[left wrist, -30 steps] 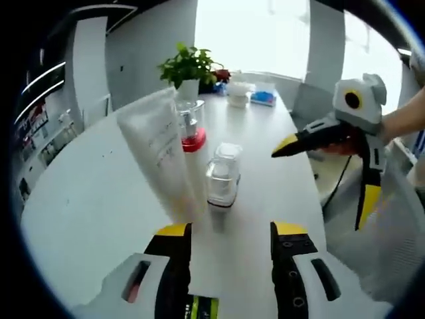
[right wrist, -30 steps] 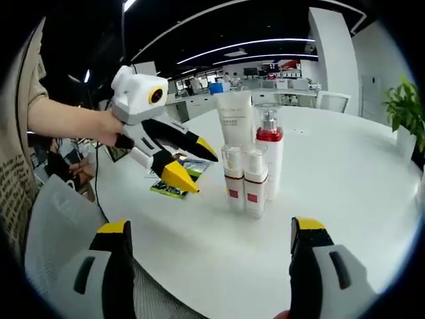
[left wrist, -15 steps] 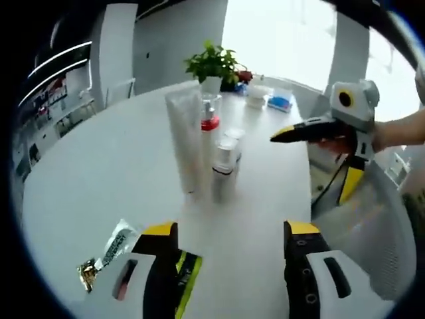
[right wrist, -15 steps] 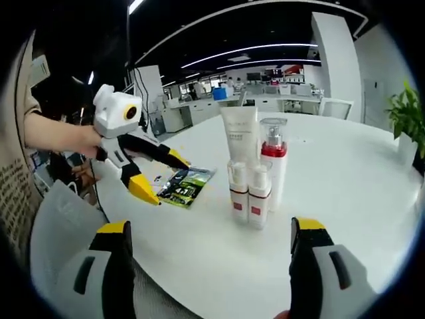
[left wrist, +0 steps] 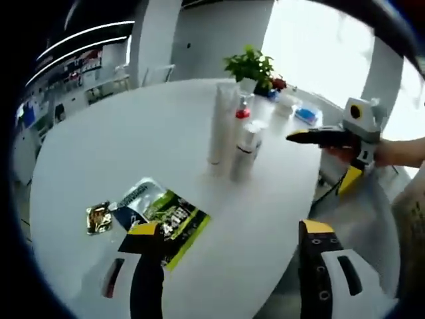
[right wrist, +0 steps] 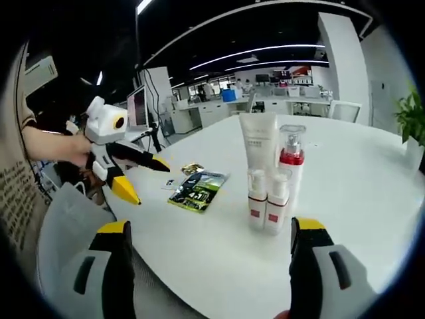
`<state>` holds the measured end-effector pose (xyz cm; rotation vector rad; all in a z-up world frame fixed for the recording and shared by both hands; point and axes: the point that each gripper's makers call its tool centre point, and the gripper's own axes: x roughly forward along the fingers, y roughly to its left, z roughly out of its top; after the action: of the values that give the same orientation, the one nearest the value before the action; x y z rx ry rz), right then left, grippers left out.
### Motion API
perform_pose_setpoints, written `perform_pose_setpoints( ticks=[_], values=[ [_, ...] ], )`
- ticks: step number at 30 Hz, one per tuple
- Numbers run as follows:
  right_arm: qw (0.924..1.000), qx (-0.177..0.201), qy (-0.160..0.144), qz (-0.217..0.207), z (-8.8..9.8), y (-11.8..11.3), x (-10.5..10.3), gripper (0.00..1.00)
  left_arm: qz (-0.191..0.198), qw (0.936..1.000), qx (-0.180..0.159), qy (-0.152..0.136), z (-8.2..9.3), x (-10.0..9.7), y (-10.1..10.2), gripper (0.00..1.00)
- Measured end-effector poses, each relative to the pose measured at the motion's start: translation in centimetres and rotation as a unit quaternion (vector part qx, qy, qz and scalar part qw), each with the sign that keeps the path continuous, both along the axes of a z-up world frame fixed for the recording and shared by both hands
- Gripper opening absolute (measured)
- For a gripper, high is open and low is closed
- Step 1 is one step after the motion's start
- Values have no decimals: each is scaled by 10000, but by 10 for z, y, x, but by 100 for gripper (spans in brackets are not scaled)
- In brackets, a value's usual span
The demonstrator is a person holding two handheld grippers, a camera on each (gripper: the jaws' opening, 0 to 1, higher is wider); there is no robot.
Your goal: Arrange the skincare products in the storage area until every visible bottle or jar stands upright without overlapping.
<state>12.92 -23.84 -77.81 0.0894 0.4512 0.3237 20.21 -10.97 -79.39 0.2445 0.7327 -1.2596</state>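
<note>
You hold both grippers off the table (right wrist: 372, 193) edge, jaws apart and empty: the left gripper (right wrist: 136, 176) near the green packets (right wrist: 198, 190), the right gripper (left wrist: 319, 156) beside the products. The tube (right wrist: 259, 147), pump bottle (right wrist: 291, 163) and two small bottles (right wrist: 267, 201) stand upright, clustered. Since earlier, you have pulled both grippers back.
</note>
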Motion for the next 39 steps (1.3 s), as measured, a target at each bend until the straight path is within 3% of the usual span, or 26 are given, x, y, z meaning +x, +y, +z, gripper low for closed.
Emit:
perform_pose_setpoints(
  ticks=[14,21,29,39],
  values=[
    [10000,21,16,87,1,5,-9,99,833,9964,-97,81,-1,-14,52,93],
    [9999,-11,48,164,-2,8,-9,99,1095,9939,-116,107,-2,-16,69,96],
    [9998,10,17,194,-1,10,-8,99,1246,9922,-30,86,-2,-18,80,96],
    [9996,8,41,261,-3,13,-8,99,1231,9923,6,103,-1,-20,75,95]
  ],
)
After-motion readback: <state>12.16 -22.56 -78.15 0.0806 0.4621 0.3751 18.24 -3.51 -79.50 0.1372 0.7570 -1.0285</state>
